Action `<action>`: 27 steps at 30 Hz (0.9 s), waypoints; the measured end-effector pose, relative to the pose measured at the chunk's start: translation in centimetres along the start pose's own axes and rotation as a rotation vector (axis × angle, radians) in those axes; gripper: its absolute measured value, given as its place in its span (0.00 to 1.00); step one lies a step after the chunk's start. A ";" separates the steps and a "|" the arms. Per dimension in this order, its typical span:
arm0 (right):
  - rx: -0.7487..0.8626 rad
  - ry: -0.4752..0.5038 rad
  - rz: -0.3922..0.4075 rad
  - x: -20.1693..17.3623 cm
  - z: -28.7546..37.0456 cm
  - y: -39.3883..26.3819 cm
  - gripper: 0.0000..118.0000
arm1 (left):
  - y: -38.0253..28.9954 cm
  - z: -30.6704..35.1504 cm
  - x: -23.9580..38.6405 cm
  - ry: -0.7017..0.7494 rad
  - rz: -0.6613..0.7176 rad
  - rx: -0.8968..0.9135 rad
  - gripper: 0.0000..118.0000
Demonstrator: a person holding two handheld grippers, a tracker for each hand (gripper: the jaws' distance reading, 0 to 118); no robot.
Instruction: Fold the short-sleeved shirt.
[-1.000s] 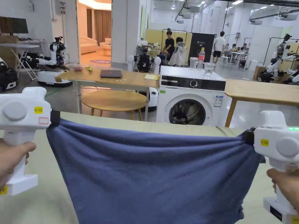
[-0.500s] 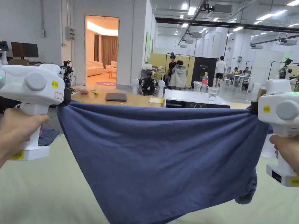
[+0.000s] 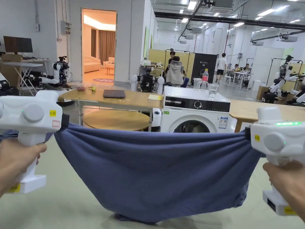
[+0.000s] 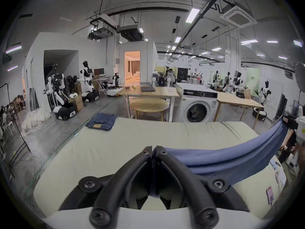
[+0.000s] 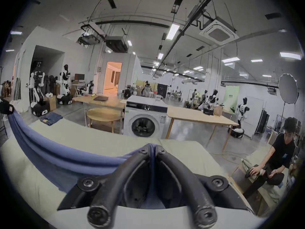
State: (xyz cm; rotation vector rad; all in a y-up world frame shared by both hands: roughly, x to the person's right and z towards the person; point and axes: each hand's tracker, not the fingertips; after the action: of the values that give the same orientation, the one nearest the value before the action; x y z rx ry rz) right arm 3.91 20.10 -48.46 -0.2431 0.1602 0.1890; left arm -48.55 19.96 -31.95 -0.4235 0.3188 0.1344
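Observation:
A blue short-sleeved shirt [image 3: 155, 173] hangs stretched between both grippers above the pale green table [image 3: 65, 205]; its lowest fold touches the table near the front. My left gripper [image 3: 63, 122] pinches the shirt's left corner, and in the left gripper view its jaws [image 4: 154, 150] are shut on blue cloth [image 4: 231, 156]. My right gripper [image 3: 247, 134] pinches the right corner; in the right gripper view its jaws [image 5: 152, 147] are shut on the same cloth [image 5: 57, 155]. A hand holds each white gripper body.
Folded jeans [image 4: 101, 121] lie at the table's far left corner. Beyond the table stand a washing machine [image 3: 195, 114], wooden tables [image 3: 119, 100] and a round low table [image 3: 116, 119]. A person [image 5: 279, 156] crouches to the right of the table.
Both grippers came down from their raised height half a second ago, so the shirt sags lower and its bottom reaches the table. The head camera also shifted.

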 end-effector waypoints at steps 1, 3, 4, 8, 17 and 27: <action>-0.017 0.007 -0.001 0.0 0.2 -1.3 0.02 | -1.1 -0.1 -0.1 0.002 0.003 -0.010 0.00; -0.047 0.013 -0.002 -0.2 0.8 -4.0 0.02 | -3.7 0.1 0.0 0.004 -0.007 -0.032 0.00; -0.056 0.014 -0.001 0.0 0.6 -5.1 0.02 | -4.9 0.3 0.0 0.003 -0.015 -0.043 0.00; -0.092 0.018 0.009 0.1 2.8 -9.9 0.02 | -10.0 2.3 -0.3 -0.006 -0.015 -0.057 0.00; -0.183 0.047 -0.028 0.7 9.9 -17.9 0.02 | -20.7 8.2 -1.5 -0.023 0.033 -0.134 0.00; -0.365 0.054 -0.015 0.4 13.7 -26.8 0.02 | -30.9 10.4 -1.5 -0.010 0.011 -0.312 0.00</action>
State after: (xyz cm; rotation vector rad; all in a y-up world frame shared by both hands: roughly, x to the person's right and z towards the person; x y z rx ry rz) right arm 11.61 -1.91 -29.40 -0.6131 0.1768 0.1964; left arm -41.09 -3.70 -10.69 -0.7295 0.2907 0.1984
